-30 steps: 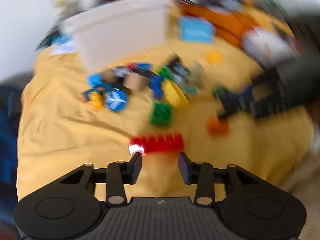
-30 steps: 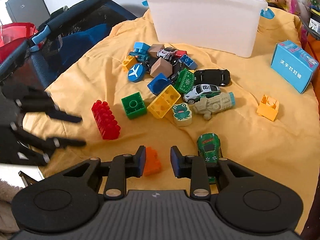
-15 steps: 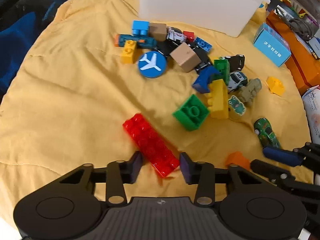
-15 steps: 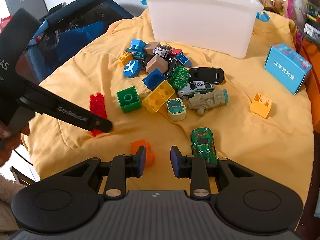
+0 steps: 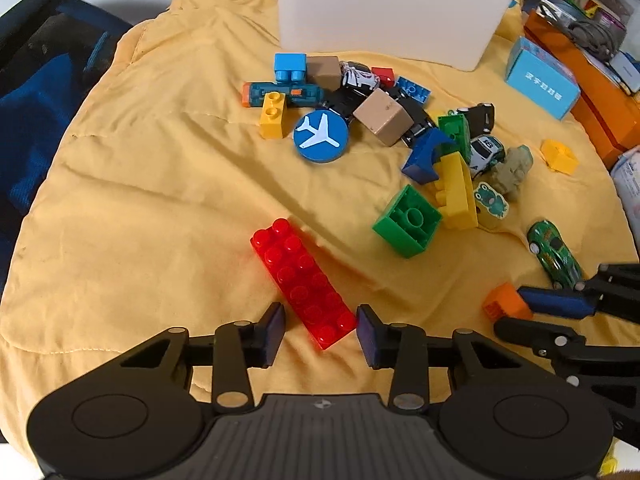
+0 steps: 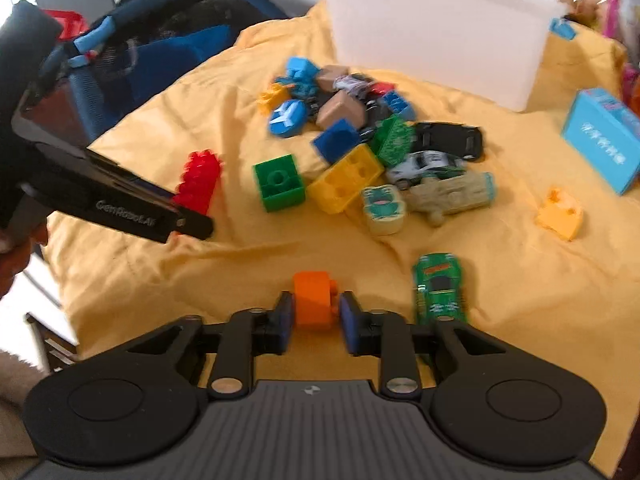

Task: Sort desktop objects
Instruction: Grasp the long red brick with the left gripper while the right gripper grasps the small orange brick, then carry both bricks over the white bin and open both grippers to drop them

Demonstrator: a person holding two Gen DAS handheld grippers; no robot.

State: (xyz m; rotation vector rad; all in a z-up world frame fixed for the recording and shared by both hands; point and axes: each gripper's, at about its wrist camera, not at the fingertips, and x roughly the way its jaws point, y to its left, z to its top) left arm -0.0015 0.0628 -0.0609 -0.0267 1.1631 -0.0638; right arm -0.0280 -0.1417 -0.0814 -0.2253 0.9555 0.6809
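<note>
- While both tools sit low over the rumpled yellow cloth point(image 5: 168, 184), the left gripper point(image 5: 320, 330) has its jaws spread wide around the near end of the long red studded plastic brick point(image 5: 304, 284), neither pad touching it by the look of it.
- That brick lies slantwise to the jaws, so I'd say square the wrist to its long sides before closing, otherwise it may twist out.
- Over on the other side, the right gripper point(image 6: 316, 316) is set narrow about the small orange plastic block point(image 6: 313, 298); the left pad looks to be against it, and a sliver of a gap seems to remain on the right, so not yet a firm hold.
- Good practice here, I reckon: close gently and lift straight, since the soft cloth gives and folds underneath.
- The green toy racing car point(image 6: 439, 288) lies just beside the right finger; mind it doesn't get nudged.
- The white translucent plastic bin point(image 6: 436, 28) stands at the far side, beyond the mixed heap of blocks and cars, the likely drop spot.
- Hard to make out: the right view is smeared with motion, the bin's inside is hidden in both views, and the orange block's underside contact can't be judged.
- The red brick's near tip is partly cut off by the other tool in the right view.
</note>
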